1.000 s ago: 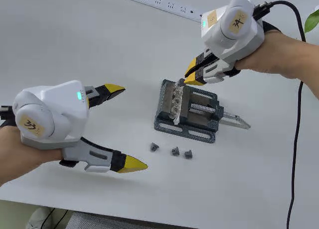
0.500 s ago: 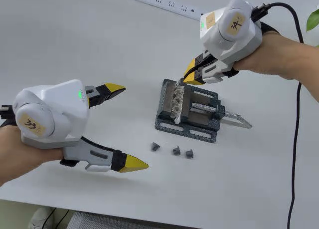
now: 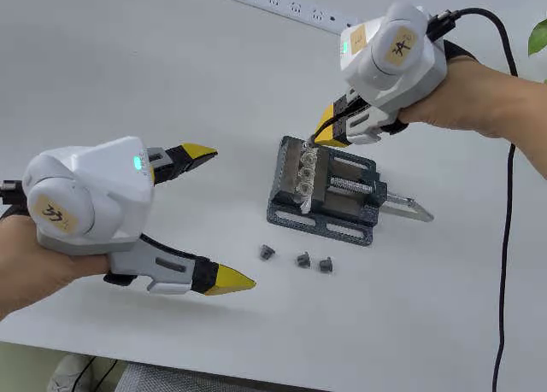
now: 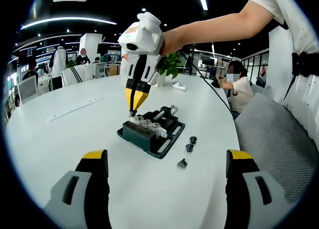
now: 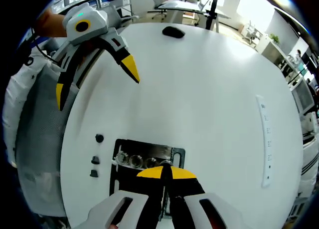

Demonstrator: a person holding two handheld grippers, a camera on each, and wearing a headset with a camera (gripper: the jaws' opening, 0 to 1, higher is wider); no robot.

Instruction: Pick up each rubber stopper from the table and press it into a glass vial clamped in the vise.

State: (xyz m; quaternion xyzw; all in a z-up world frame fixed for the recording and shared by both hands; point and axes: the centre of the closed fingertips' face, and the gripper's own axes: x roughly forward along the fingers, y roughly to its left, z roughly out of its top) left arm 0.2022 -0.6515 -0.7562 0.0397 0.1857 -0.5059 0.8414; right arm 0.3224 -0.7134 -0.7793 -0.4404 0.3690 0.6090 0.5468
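Left gripper [image 3: 215, 217]: nearest the person, low at the left of the head view, held in a hand above the bench [image 3: 128, 67]; its jaws stand wide apart with nothing between the yellow tips.
Loose stoppers: three small dark rubber stoppers [image 3: 266, 253] [image 3: 302, 259] [image 3: 325, 265] lie in a short row on the bench, just in front of the vise and apart from one another.
Vise [image 3: 325, 217]: a dark bench vise on a slotted base, with its screw and handle pointing to the right in the head view.
Vials [image 3: 303, 172]: clear glass vials clamped upright in a row between the vise's jaws; three open mouths show.
Right gripper [image 3: 323, 137]: it reaches in from the upper right, tips pointing down at the far end of the vial row, its jaws closed narrow.
Held stopper [image 4: 132, 111]: a small dark piece shows pinched at those tips in the left gripper view, right at the end of the row; whether it touches a vial I cannot tell.
Power strip [image 3: 282, 1]: a long white strip lying at the far edge of the bench.
Cable [image 3: 511, 196]: a black lead running from the right gripper down the right side.
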